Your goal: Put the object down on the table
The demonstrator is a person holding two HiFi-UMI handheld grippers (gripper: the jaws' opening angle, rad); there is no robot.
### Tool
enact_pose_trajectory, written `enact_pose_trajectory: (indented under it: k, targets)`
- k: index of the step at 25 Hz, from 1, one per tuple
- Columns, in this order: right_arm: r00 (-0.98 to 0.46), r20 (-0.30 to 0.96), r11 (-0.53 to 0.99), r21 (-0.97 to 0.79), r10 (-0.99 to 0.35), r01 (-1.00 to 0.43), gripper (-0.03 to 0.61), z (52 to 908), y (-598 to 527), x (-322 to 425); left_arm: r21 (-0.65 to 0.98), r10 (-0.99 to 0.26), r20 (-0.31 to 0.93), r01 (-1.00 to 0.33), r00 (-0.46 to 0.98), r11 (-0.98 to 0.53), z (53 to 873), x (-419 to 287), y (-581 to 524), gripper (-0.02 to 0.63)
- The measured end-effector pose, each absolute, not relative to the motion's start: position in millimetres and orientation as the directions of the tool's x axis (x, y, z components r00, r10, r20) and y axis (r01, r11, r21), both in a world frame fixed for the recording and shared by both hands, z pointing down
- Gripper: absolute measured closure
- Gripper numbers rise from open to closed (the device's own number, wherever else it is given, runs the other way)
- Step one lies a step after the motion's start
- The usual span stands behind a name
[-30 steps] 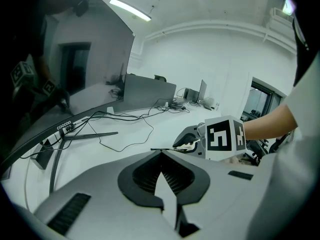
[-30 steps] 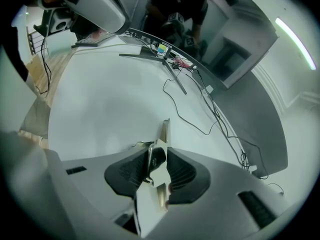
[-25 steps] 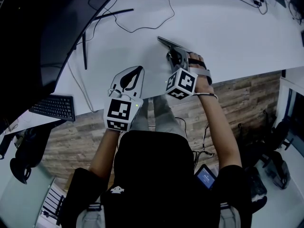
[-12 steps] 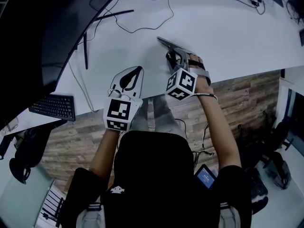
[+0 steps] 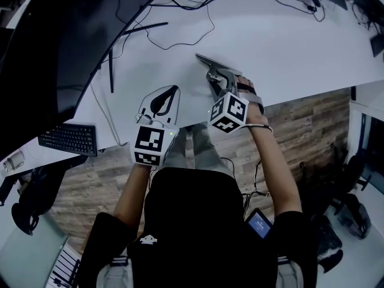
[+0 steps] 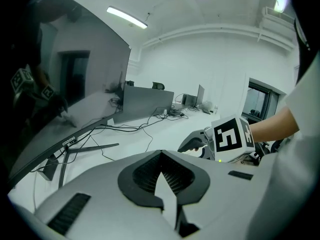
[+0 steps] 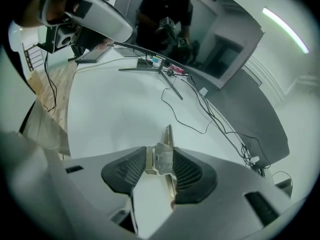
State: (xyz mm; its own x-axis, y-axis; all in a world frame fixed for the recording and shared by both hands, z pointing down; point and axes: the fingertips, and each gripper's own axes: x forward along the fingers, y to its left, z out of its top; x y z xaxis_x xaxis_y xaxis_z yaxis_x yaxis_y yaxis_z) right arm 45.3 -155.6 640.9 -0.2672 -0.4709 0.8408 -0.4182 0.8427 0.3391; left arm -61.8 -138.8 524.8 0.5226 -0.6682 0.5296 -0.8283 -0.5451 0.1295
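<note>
We find the right gripper (image 5: 215, 75) over the near part of the white table (image 5: 288, 47), angled steeply down, with its marker cube (image 5: 228, 112) toward the person. In the right gripper view its jaws stand wide apart and have just been opening. The metal part (image 7: 169, 134) sits between the two dark pads (image 7: 187, 171), and the pads are released rather than clamped on it. A thin flat strip of the part projects beyond the fingertips toward the tabletop. In the head view the same strip (image 5: 207, 60) shows as a dark sliver just ahead of the gripper, low over the table. We cannot tell whether it rests fully on the surface. The left gripper (image 5: 176, 89) is beside the right one, near the table's front edge and pointing less steeply. In the left gripper view its tips (image 6: 161, 151) meet, so the jaws are closed with nothing between them. That view also shows the right gripper's cube to the right, near but apart. A large curved monitor (image 5: 54, 53) stands at the left of the table on a thin-legged stand (image 5: 111, 65). Black cables (image 5: 180, 29) trail across the table's far half, well clear of both grippers. A keyboard (image 5: 69, 138) lies on a lower surface to the left, and wood-pattern flooring (image 5: 312, 119) shows below the table edge.
</note>
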Motion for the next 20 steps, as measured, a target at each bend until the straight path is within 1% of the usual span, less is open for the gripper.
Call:
enact_pose_trajectory:
  k: [8, 14, 20]
  targets:
    - [-0.344, 0.804, 0.773, 0.21, -0.485, -0.599, 0.419, 604, -157, 51, 0.103, -0.69, 0.487, -0.82, 0.536, -0.564, 498, -58, -146, 0.6]
    - [-0.386, 0.738, 0.682, 0.136, -0.554, -0.718, 0.48, 562, -163, 60, 0.072, -0.705, 0.456, -0.813, 0.543, -0.578, 474, -55, -149, 0.6]
    - [-0.402, 0.667, 0.618, 0.112, -0.627, -0.778, 0.519, 517, -167, 67, 0.042, -0.718, 0.424, -0.804, 0.552, -0.594, 449, -50, -152, 0.6]
